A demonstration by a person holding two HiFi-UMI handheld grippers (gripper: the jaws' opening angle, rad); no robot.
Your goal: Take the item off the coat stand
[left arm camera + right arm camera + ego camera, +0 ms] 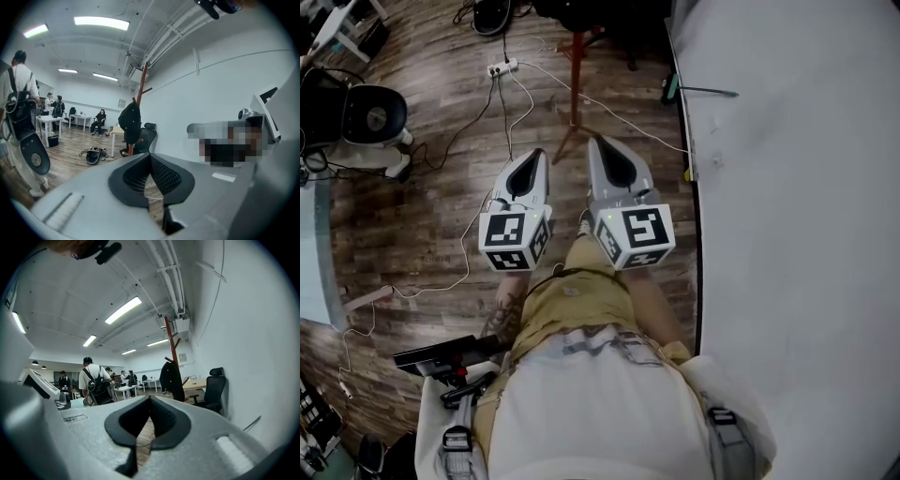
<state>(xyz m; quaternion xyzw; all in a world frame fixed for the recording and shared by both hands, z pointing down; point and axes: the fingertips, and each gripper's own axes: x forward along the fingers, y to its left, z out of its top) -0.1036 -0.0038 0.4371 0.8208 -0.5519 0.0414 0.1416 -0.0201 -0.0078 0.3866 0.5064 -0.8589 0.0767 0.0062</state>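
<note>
- Office room with a wooden floor (431, 202) underfoot and a white wall (797, 187) along my right. The red coat stand (142, 89) stands ahead of me, close to that wall.
- On the coat stand hangs a dark garment (130, 123), draped from a side peg about halfway up the pole. Nothing is touching it.
- Just beside the stand, on the wall side, I see a black office chair (147, 136).
- My left hand-held gripper (536, 153) points toward the foot of the stand and is well apart from it. In its own view the two jaws are pressed together at the tips with nothing between them.
- My right hand-held gripper (593, 141) sits just beside the left one, aimed the same way. Its jaws are also together and it carries nothing.
- On the floor near the stand's foot lie a white power strip (502, 67) and loose cables (619, 112) that run toward the wall.
- Off to the left, a person (95, 378) wearing a black backpack (98, 387) stands nearer to me than the stand.
- Farther back I make out white benches (49, 119), with more people standing by them and one seated.
</note>
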